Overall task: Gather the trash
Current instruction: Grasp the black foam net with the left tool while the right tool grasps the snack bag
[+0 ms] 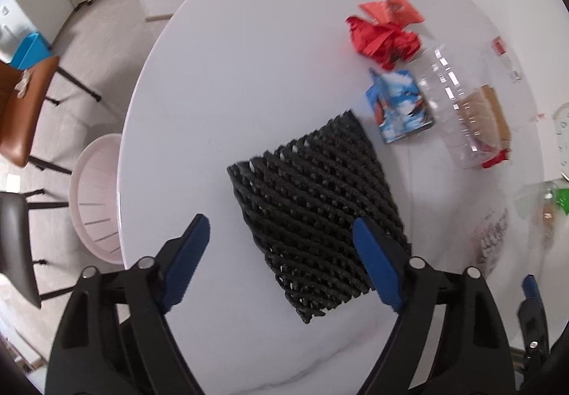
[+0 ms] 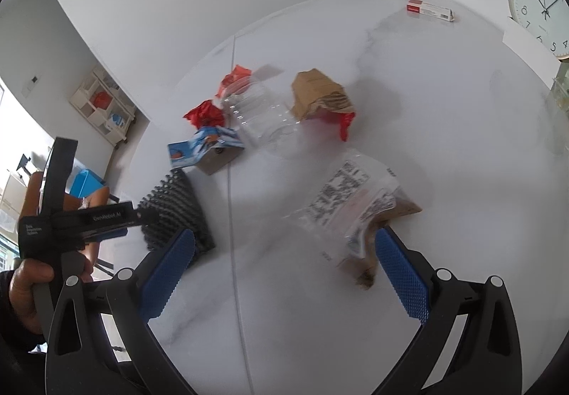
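Observation:
My left gripper (image 1: 281, 222) points down at a round white table (image 1: 249, 75) and is open. A black foam net (image 1: 313, 210) lies flat under it; the right finger overlaps the net's edge and the left finger stands clear of it. Beyond the net lie a blue carton (image 1: 402, 107), a crumpled red wrapper (image 1: 384, 39), a clear plastic container (image 1: 451, 100) and a brown paper bag (image 1: 487, 110). My right gripper (image 2: 284, 235) is open above the table, just short of a clear bag with a printed label (image 2: 348, 199). Nothing sits between its fingers.
A pale pink basket (image 1: 96, 196) sits below the table's left edge, next to a brown chair (image 1: 21, 110) and a dark one. A red and white box (image 2: 430, 10) and a clock (image 2: 540, 11) are at the far right. A hand (image 2: 25, 284) holds the left tool.

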